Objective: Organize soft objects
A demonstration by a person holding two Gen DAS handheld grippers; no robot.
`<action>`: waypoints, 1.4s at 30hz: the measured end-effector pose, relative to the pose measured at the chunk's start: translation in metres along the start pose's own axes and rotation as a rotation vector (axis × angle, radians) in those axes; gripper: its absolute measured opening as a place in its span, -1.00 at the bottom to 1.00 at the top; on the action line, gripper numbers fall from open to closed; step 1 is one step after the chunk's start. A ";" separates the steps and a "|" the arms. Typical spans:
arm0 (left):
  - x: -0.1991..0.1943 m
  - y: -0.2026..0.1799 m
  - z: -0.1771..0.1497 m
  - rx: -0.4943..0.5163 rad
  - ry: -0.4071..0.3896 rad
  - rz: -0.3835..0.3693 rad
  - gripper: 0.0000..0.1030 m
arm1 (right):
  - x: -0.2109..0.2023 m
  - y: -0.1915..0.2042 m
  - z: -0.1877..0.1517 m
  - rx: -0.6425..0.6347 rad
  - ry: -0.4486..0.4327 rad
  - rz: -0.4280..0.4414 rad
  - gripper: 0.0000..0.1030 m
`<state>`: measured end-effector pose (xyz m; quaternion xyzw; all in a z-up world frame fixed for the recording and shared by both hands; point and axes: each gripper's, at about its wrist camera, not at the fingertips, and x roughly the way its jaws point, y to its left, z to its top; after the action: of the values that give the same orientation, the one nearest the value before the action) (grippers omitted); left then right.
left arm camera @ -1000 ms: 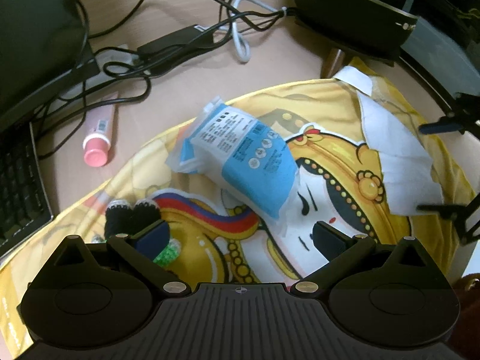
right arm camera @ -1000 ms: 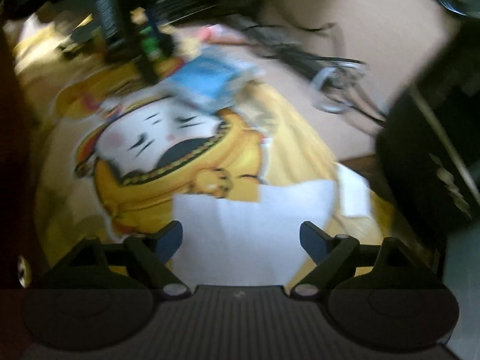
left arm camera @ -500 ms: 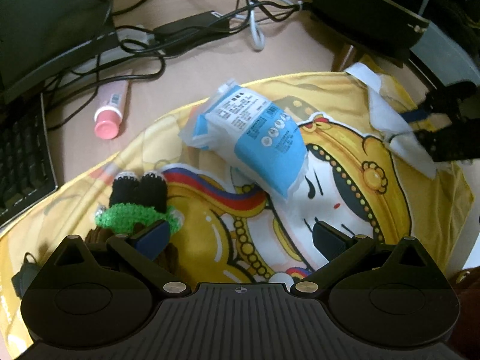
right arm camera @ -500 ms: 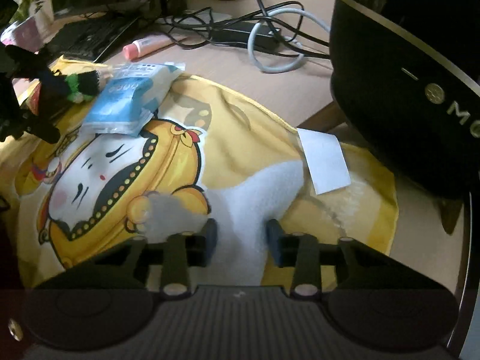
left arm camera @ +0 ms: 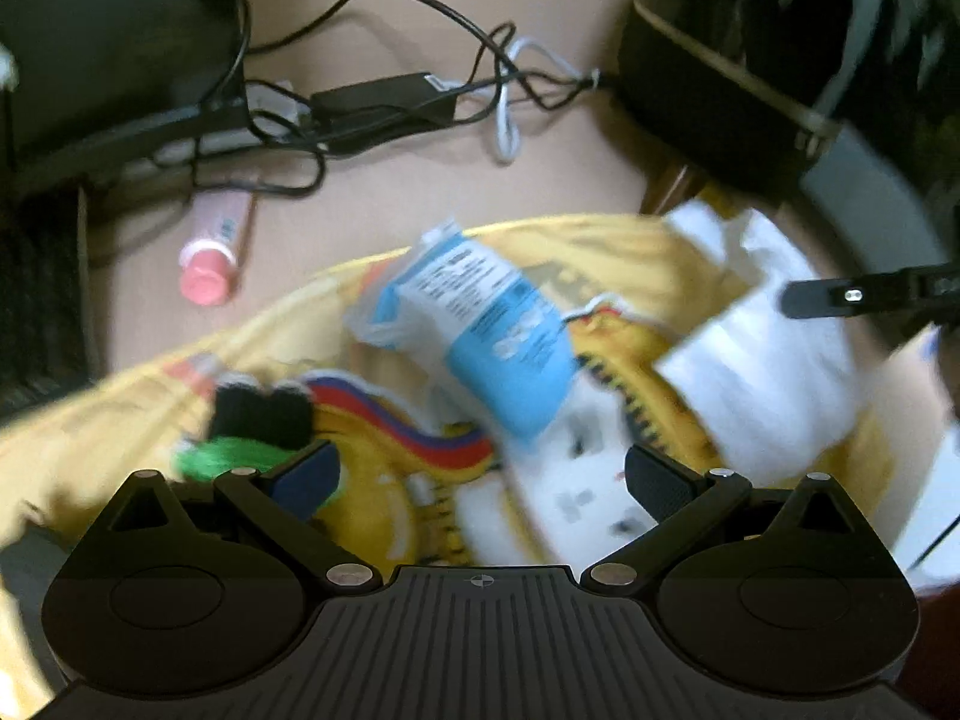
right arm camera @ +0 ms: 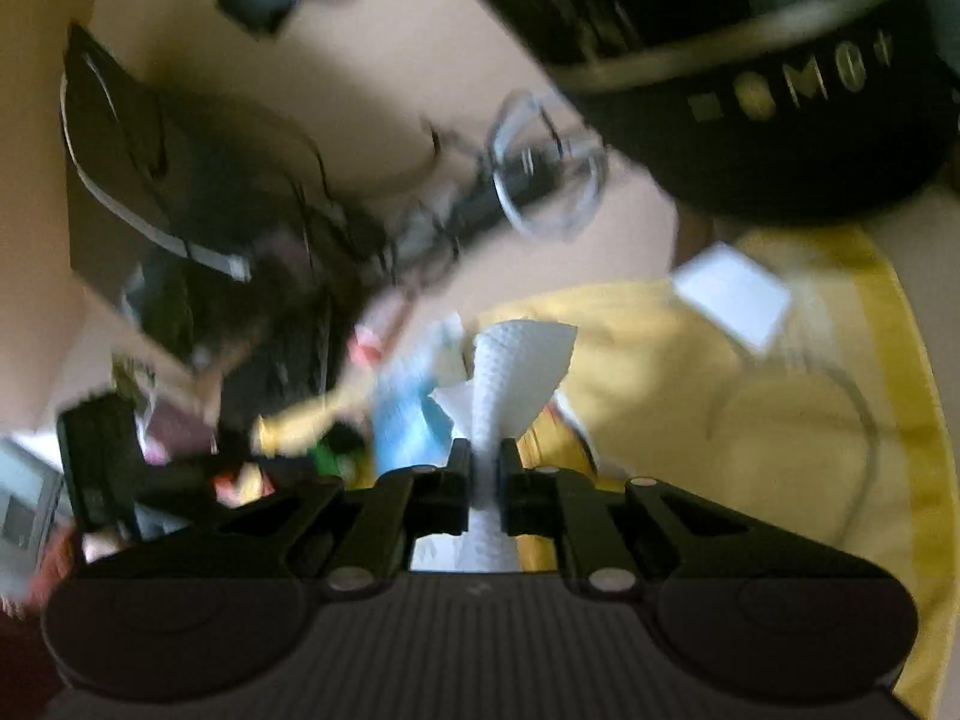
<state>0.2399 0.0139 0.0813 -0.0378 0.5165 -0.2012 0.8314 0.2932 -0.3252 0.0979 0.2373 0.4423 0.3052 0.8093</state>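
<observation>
A yellow cartoon-print cushion [left arm camera: 384,516] covers the desk in front of me. On it lie a blue and white tissue pack [left arm camera: 492,330] and a black and green crocheted toy [left arm camera: 258,426]. My left gripper [left arm camera: 480,480] hovers open over the cushion, nothing between its fingers. My right gripper [right arm camera: 483,468] is shut on a white paper tissue [right arm camera: 516,372], which stands up between the fingertips. From the left wrist view that tissue [left arm camera: 762,360] hangs lifted at the right, under the right gripper's black finger [left arm camera: 852,297]. Both views are blurred.
A pink tube [left arm camera: 216,252] lies on the beige desk behind the cushion. Tangled cables and a black adapter [left arm camera: 384,102] run along the back. A black round appliance [left arm camera: 720,84] stands at the back right, a keyboard [left arm camera: 36,288] at the left, and a white label [right arm camera: 732,294] on the cushion's edge.
My right gripper closed on the white tissue and lifted it off the cushion. The left gripper drew back a little and stayed open.
</observation>
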 end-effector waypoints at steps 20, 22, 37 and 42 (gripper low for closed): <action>0.056 -0.020 0.016 0.253 0.103 0.085 0.23 | 0.062 0.050 0.008 0.067 -0.144 0.081 -0.71; 0.048 -0.019 0.005 0.274 0.122 0.084 0.26 | 0.059 0.053 0.008 0.106 -0.152 0.167 -0.71; 0.041 -0.021 -0.019 0.262 0.135 0.057 0.70 | 0.113 0.090 -0.050 -0.246 0.046 -0.022 -0.46; 0.039 -0.016 -0.020 0.226 0.120 0.022 0.75 | 0.114 0.085 -0.051 -0.222 0.069 -0.028 -0.63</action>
<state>0.2326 -0.0120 0.0430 0.0737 0.5397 -0.2511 0.8002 0.2734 -0.1795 0.0635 0.1293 0.4368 0.3489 0.8190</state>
